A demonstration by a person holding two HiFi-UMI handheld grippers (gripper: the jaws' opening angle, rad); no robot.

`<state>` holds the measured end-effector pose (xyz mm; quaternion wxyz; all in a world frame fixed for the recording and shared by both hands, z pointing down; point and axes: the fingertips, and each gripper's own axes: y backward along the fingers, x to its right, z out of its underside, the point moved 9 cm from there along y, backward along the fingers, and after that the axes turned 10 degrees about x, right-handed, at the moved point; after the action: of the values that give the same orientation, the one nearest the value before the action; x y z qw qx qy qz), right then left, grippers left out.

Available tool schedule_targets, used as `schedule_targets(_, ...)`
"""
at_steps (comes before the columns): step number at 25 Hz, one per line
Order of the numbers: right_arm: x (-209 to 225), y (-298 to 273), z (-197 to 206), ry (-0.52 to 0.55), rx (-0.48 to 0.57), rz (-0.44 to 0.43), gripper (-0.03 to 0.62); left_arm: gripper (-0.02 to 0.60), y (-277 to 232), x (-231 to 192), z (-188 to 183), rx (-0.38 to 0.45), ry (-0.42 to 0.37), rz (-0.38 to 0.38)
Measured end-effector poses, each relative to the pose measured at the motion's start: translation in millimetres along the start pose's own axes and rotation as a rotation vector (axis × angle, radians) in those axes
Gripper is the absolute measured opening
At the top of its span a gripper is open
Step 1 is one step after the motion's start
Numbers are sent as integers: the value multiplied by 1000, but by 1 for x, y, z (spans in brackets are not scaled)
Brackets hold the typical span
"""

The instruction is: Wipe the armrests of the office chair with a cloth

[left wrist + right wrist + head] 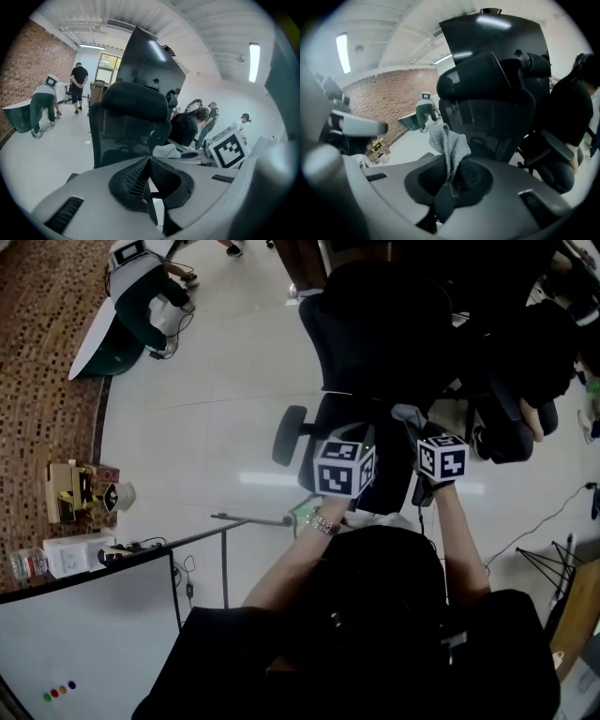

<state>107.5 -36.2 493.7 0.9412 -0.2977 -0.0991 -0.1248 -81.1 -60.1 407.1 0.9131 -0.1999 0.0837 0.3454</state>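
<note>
Pale floor (206,381); right claw (451,180) clamps cloth (447,143); left claw (149,164) closed.

A grey knitted cloth (449,147) is pinched between the closed jaws of the right hand-held gripper (452,180), with its free end standing up above them. A black mesh-backed office chair (487,101) is seen just beyond, and a red brick wall (389,98) behind at the left.

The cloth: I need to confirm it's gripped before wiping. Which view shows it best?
The right gripper view: the grey cloth rises from between the right gripper's shut jaws, near the picture's centre. The head view shows only a small grey scrap of it; the left gripper view shows what looks like a pale fold, off to one side.
</note>
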Motion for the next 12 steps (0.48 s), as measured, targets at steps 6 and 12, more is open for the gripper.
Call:
schedule_targets(6, -87, 5, -57, 28, 46, -24, 34, 0, 22, -37, -22, 50, 13, -22)
schedule_targets(12, -140, 3, -67, 123, 20, -12, 34, 0, 36, -56, -28, 84, 21, -27)
